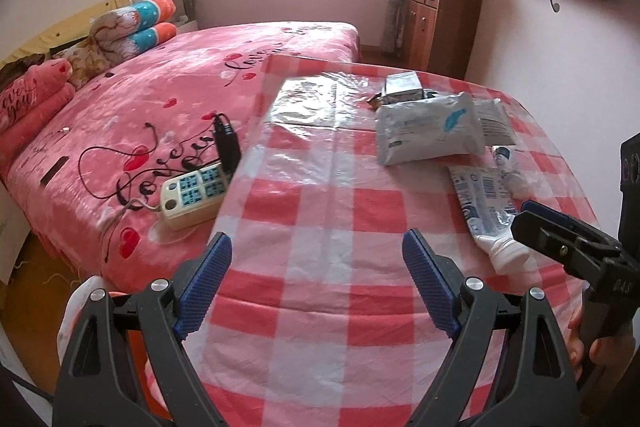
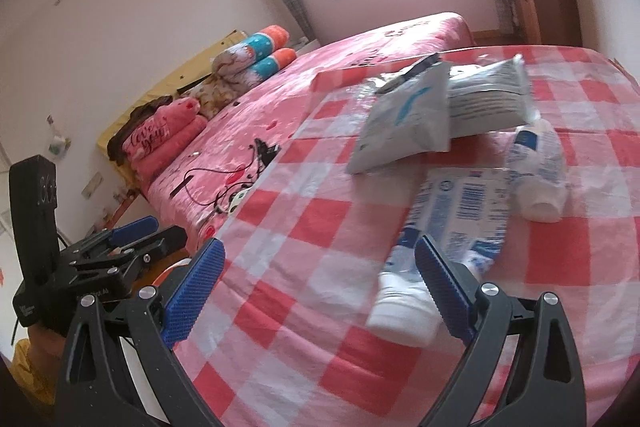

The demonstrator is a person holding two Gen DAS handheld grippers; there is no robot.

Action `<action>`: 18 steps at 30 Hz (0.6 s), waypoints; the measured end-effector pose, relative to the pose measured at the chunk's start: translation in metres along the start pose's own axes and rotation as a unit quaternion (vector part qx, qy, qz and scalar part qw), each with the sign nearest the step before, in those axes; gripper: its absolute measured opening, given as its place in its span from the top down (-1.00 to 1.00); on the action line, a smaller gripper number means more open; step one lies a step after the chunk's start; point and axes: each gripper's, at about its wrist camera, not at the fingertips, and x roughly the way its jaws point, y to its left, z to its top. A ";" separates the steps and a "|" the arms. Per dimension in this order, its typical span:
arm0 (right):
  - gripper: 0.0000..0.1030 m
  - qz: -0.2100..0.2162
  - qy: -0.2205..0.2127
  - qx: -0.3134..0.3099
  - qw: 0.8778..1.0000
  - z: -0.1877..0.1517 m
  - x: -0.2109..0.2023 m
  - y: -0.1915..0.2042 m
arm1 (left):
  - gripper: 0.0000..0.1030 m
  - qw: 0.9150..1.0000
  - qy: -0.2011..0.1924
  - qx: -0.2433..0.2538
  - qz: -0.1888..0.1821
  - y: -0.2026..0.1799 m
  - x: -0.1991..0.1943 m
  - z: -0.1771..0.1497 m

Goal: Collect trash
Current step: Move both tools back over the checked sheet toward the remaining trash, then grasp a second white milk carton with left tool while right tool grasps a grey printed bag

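The work looks to be at the approach stage: nothing has been picked up, and both tools stand over the near edge of the table (image 1: 320,307), which is covered with a red-and-white checked cloth under clear plastic. The left gripper (image 1: 316,263) has its jaws spread wide with nothing between them, only bare cloth beneath. The right gripper (image 2: 320,283) is likewise wide apart and empty, but the capped end of a flattened white-and-blue tube (image 2: 448,227) lies just ahead of it, close by its right-hand finger, toward the near right part of the table. That tube seems the likeliest first item; taking it would call for bringing the fingers down either side of the cap end, where the tube is thickest, and closing, since the flat body lies tight against the slippery plastic. Further in, toward the far right corner, the rest of the trash is heaped: a grey-white soft pack (image 1: 428,131) resting partly on a second printed pack (image 2: 488,95), a small white bottle (image 2: 538,167) on its side just beyond the tube, and a silvery wrapper (image 1: 402,87) at the far edge. The overlapping packs may shift when one is pulled. No bin or bag shows clearly. Beside the table's left edge, on the pink bed (image 1: 140,99), sit a power strip (image 1: 194,195) and a black adapter (image 1: 226,143) with cords, near the left tool's path but not on the table.
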 end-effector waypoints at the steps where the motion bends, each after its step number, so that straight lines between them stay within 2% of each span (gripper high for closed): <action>1: -0.84 -0.001 -0.002 0.006 1.000 0.001 -0.002 -0.005 | -0.70 1.000 0.001 0.003 -0.002 -0.004 0.002 0.002; 10: -0.84 -0.016 -0.015 0.053 0.998 0.013 -0.019 -0.045 | -0.70 0.999 -0.001 0.026 -0.029 -0.036 0.018 0.025; 18: -0.84 -0.046 -0.007 0.097 0.994 0.035 -0.032 -0.089 | -0.71 0.996 -0.009 0.051 -0.071 -0.073 0.056 0.086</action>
